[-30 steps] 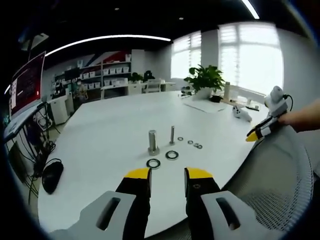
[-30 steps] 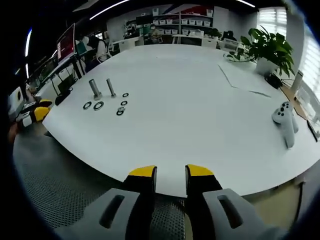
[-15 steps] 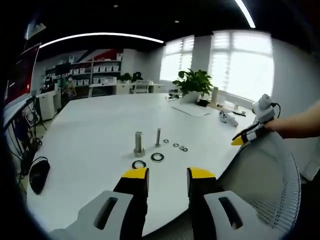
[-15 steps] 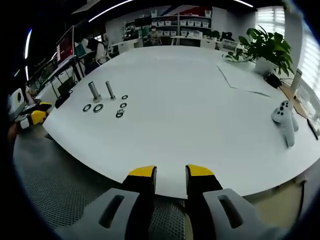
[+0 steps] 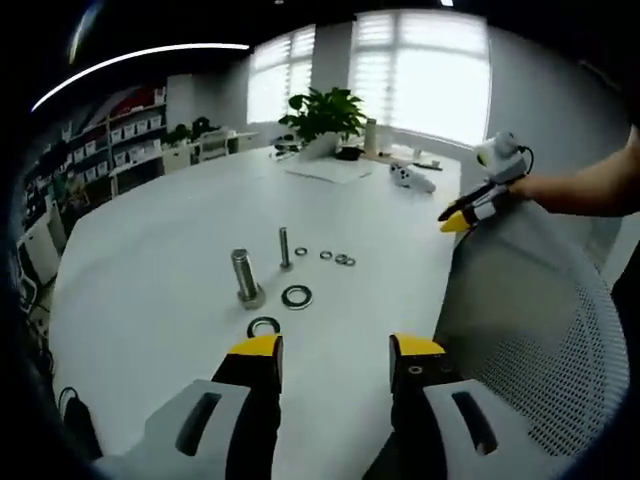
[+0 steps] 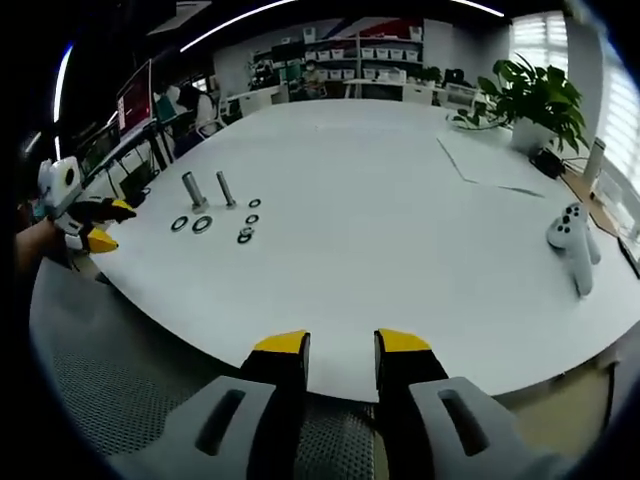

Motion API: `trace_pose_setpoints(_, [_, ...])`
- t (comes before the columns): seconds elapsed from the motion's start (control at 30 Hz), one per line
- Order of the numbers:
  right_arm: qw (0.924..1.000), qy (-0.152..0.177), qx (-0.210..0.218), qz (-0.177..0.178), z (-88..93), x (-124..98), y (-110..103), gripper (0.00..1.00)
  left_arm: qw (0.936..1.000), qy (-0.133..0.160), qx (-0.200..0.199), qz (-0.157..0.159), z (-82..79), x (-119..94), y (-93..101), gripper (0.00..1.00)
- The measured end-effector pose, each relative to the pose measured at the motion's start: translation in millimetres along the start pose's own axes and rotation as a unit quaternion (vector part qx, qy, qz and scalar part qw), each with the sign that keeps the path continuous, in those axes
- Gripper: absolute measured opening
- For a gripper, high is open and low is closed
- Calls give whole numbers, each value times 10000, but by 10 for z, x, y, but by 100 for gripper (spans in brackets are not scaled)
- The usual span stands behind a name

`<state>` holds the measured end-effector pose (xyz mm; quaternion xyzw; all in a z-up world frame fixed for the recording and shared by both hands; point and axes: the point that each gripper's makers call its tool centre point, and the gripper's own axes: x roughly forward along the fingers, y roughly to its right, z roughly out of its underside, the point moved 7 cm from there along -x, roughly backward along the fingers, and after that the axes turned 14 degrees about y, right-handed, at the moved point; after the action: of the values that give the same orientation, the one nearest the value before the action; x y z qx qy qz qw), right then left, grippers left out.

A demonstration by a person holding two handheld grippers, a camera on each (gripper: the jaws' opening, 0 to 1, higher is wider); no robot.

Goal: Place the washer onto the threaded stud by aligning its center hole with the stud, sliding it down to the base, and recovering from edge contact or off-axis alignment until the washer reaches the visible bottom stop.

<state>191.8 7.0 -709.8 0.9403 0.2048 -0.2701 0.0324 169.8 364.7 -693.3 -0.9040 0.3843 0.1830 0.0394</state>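
On the white table (image 5: 150, 260) stand a thick threaded stud (image 5: 244, 276) and a thinner stud (image 5: 284, 248). Two large washers (image 5: 264, 327) (image 5: 296, 296) lie flat in front of them, and several small washers (image 5: 343, 260) lie to the right. My left gripper (image 5: 335, 352) hovers open at the near table edge, short of the washers, holding nothing. My right gripper (image 6: 340, 345) is open and empty, well away from the studs (image 6: 192, 190). It also appears as yellow tips (image 5: 462, 214) held by a hand. The left gripper (image 6: 95, 225) is seen beside the table edge.
A mesh chair back (image 5: 520, 310) stands between the two grippers at the table edge. A white controller (image 6: 575, 240), a sheet of paper (image 6: 490, 160) and a potted plant (image 6: 535, 95) sit at the far side. Shelves and desks fill the background.
The left view has swung and dipped toward the table, and the left jaws stand wider apart. In the right view the left gripper has come up beside the table edge. The right gripper barely moved.
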Motion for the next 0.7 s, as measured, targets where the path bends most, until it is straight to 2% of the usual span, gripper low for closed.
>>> trace_pose_setpoints(0.03, [10000,-17,-3,-1,4,1,1,28,9999,-56,84,46,11,37,-36,42])
trace_pose_setpoints(0.1, [10000,-47,-19,-12,7,1,-3,28,9987,-359,339,156,72,63,-96,43])
trace_pose_setpoints(0.3, [9999,112,86,-10,-17,0,-1,28,9956,-676,530,372,140,145,-203,43])
trace_pose_setpoints(0.47, [10000,31,24,-8,-3,4,1,28,9933,-939,427,528,150,266,-327,43])
trace_pose_setpoints(0.7, [10000,-27,11,-30,5,11,4,27,9907,-1136,367,658,155,422,-460,43])
